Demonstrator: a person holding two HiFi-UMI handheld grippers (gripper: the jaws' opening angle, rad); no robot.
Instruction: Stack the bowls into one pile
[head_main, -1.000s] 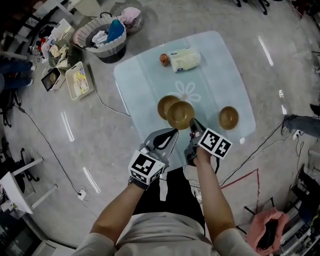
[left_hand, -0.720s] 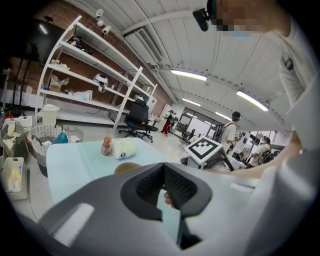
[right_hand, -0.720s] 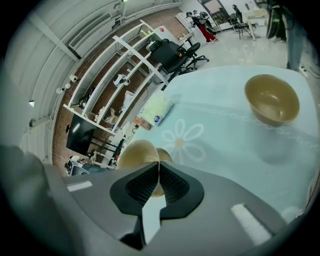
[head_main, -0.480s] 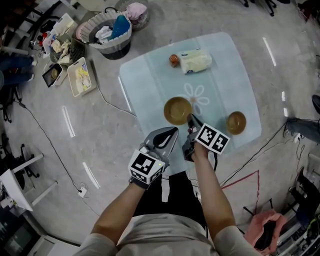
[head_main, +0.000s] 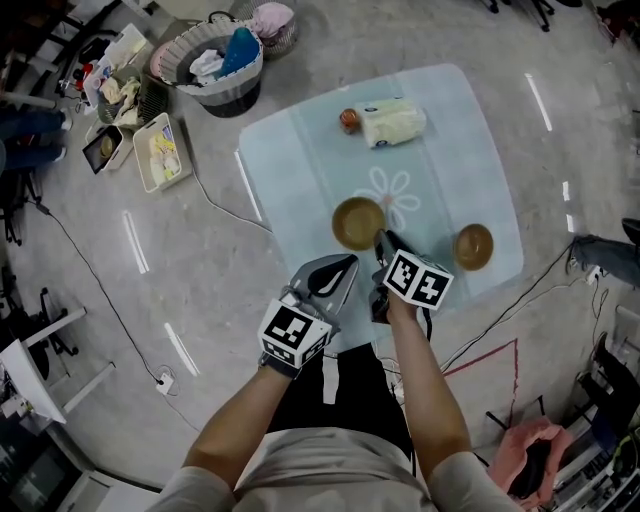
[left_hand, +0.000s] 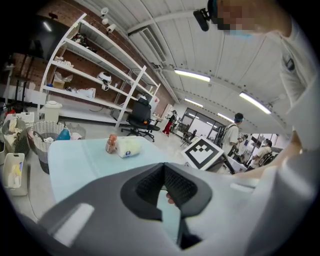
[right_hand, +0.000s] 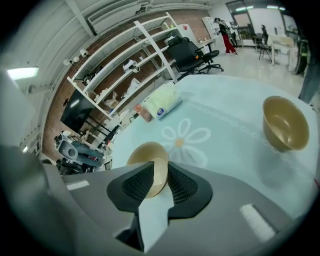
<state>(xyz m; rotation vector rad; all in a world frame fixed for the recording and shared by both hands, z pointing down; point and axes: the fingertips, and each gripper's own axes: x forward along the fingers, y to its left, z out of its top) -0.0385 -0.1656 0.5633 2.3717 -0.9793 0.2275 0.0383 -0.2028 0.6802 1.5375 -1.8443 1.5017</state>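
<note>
Three bowls on one table (head_main: 300, 160): two nested as pile (head_main: 358, 222), third bowl (head_main: 472, 246) alone at its 3 o'clock. Right gripper (right_hand: 160, 167) pinched pile's top rim at 5 o'clock. Left gripper (left_hand: 163, 167) pressed together, empty.

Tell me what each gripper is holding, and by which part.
Right gripper: the middle bowl, pinched by its near rim, which sits between the jaws. Left gripper: nothing, jaws shut.
</note>
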